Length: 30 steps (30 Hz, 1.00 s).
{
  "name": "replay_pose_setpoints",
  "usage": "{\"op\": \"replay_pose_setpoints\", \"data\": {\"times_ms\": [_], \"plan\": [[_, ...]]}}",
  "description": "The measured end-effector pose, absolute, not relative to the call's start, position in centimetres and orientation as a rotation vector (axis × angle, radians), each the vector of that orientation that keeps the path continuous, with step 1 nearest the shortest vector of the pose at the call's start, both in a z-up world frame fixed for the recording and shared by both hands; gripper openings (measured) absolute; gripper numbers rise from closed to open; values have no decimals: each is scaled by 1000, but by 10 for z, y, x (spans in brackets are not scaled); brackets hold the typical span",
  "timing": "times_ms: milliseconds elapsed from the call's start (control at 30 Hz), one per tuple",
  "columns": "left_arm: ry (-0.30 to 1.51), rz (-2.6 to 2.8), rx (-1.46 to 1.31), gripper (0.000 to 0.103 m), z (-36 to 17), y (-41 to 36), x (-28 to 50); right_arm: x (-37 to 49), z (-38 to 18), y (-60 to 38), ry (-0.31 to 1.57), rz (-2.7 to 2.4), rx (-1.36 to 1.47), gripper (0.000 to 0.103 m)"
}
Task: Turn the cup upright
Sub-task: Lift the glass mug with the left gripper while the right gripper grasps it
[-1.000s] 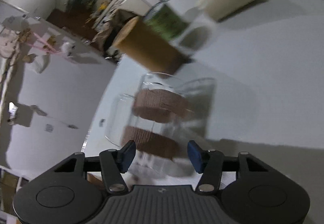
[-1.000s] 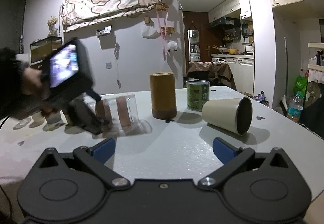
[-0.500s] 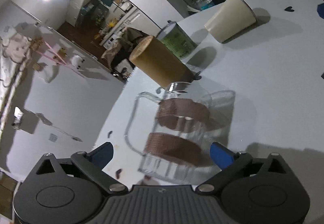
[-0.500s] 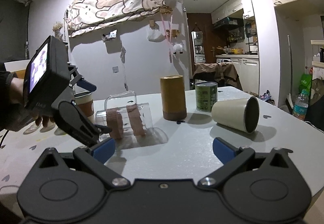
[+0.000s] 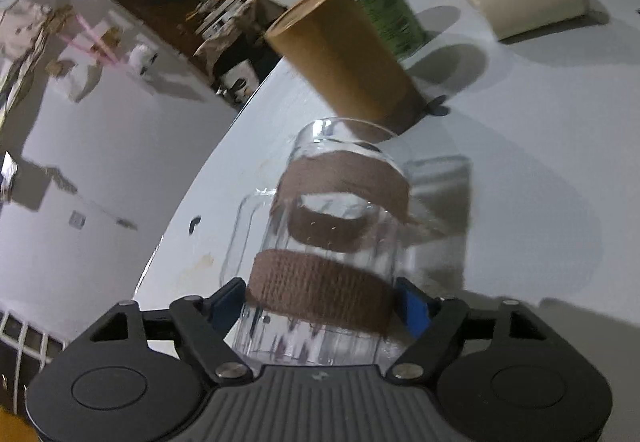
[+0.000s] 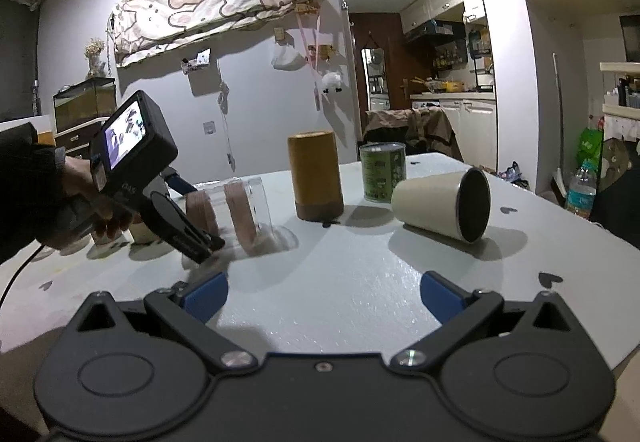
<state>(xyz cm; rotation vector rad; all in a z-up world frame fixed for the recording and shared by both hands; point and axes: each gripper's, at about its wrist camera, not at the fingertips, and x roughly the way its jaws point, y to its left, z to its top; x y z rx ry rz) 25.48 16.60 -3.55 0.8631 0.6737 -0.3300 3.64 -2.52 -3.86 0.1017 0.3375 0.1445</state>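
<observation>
A clear glass mug (image 5: 332, 242) with two brown bands and a handle lies on its side on the white table (image 5: 520, 162). My left gripper (image 5: 322, 304) is shut on the mug near its base end, one blue pad on each side. In the right wrist view the mug (image 6: 236, 210) sits left of centre, tilted, with the left gripper (image 6: 200, 238) on it. My right gripper (image 6: 322, 296) is open and empty above the table's near part.
A tan cylinder (image 6: 316, 176) stands upright behind the mug. A green can (image 6: 383, 172) stands beside it. A cream cup (image 6: 444, 204) lies on its side at the right. A paper cup stands behind the left gripper.
My left gripper was open around the mug half a second ago; it has now closed on the mug's base end and moved in closer. The right gripper has stayed still.
</observation>
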Motion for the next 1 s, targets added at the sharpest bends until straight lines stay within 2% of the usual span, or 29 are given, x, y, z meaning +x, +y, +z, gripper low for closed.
{"op": "replay_pose_setpoints", "data": {"times_ms": [233, 733, 1000], "plan": [[716, -323, 790, 78, -27, 173, 235, 43, -41, -26, 347, 150, 115, 103], [806, -406, 639, 78, -10, 230, 104, 40, -30, 10, 340, 270, 106, 103], [728, -337, 384, 78, -12, 282, 52, 46, -34, 39, 414, 388, 186, 103]]}}
